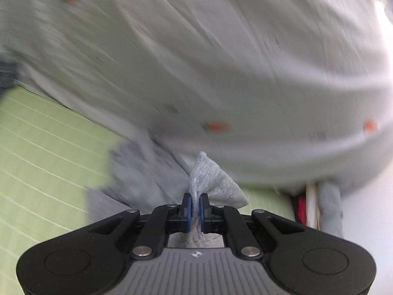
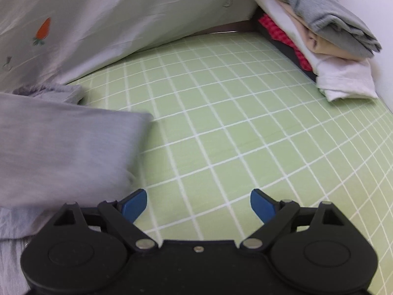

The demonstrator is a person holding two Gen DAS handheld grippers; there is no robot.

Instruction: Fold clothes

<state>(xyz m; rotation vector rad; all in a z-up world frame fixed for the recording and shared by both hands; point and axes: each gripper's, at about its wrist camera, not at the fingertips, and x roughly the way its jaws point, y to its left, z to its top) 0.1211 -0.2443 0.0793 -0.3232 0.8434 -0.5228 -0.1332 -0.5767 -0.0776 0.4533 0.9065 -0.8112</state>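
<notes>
Left gripper (image 1: pixel 195 202) clamped on grey knit cloth (image 1: pixel 211 179), its corner pointing up frame; right gripper (image 2: pixel 198 202) jaws apart over green checked sheet (image 2: pixel 221 123).

The middle of the green checked bed sheet (image 2: pixel 221 123) lies bare, giving the right tongs (image 2: pixel 199 202) open passage ahead. At the bed's far edge a pale carrot-print quilt (image 2: pixel 110 19) rises like a wall. The far right corner is blocked by a stack of folded clothes (image 2: pixel 319 36). A grey garment (image 2: pixel 61 152) covers the left side, its pinched corner (image 1: pixel 211 179) raised before the quilt (image 1: pixel 221 61).
</notes>
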